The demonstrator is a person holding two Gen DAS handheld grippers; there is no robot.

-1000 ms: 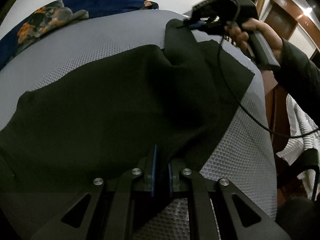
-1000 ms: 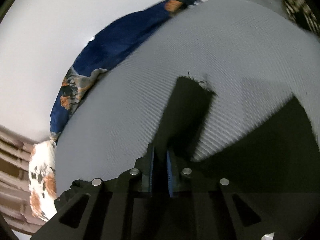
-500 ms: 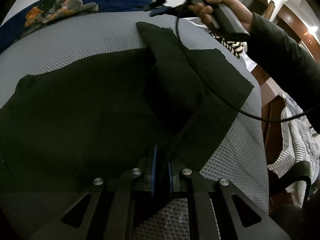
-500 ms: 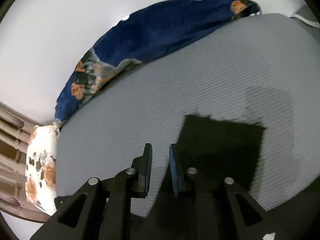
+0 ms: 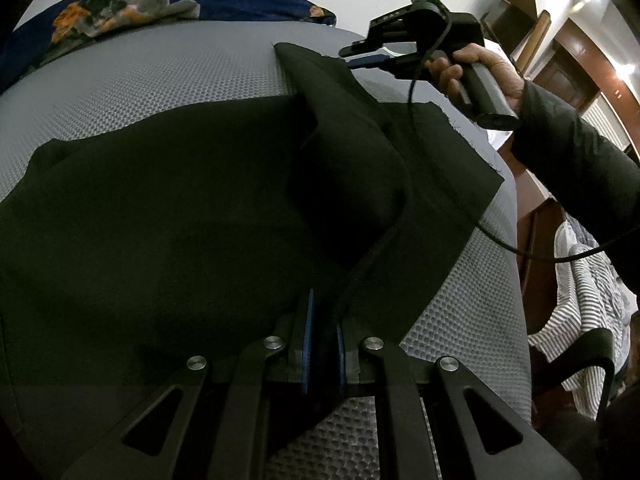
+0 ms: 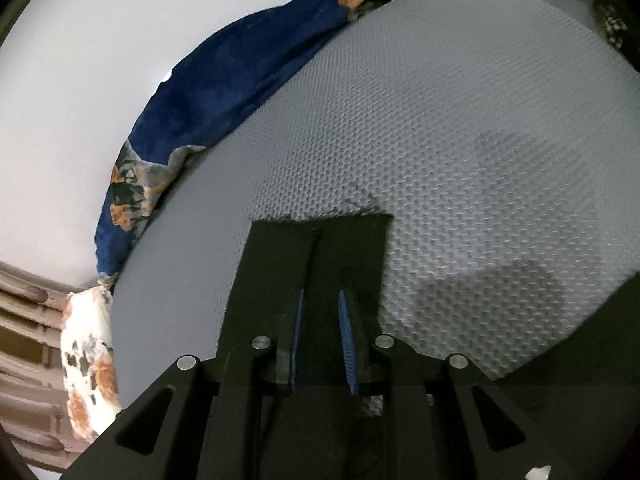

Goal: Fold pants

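Black pants [image 5: 180,208] lie spread on a grey textured mattress [image 5: 160,76]. My left gripper [image 5: 322,300] is shut on a fold of the pants at the near edge. One pant leg end [image 5: 320,76] is laid across toward the far side. My right gripper [image 5: 360,54] hovers just above that leg end, held by a hand [image 5: 476,72]. In the right wrist view the leg end [image 6: 316,248] lies flat on the mattress [image 6: 460,120] under my right gripper [image 6: 322,300], whose blue pads stand apart with nothing between them.
A blue floral blanket [image 5: 120,4] lies along the far edge, also in the right wrist view [image 6: 208,100]. A patterned pillow [image 6: 88,364] sits at the left. A striped cloth [image 5: 580,300] hangs over a chair at the right. A cable [image 5: 500,240] trails from the right gripper.
My right gripper has let go of the pant leg end and opened; the leg end now lies flat on the mattress. My left gripper stays shut on the fold.
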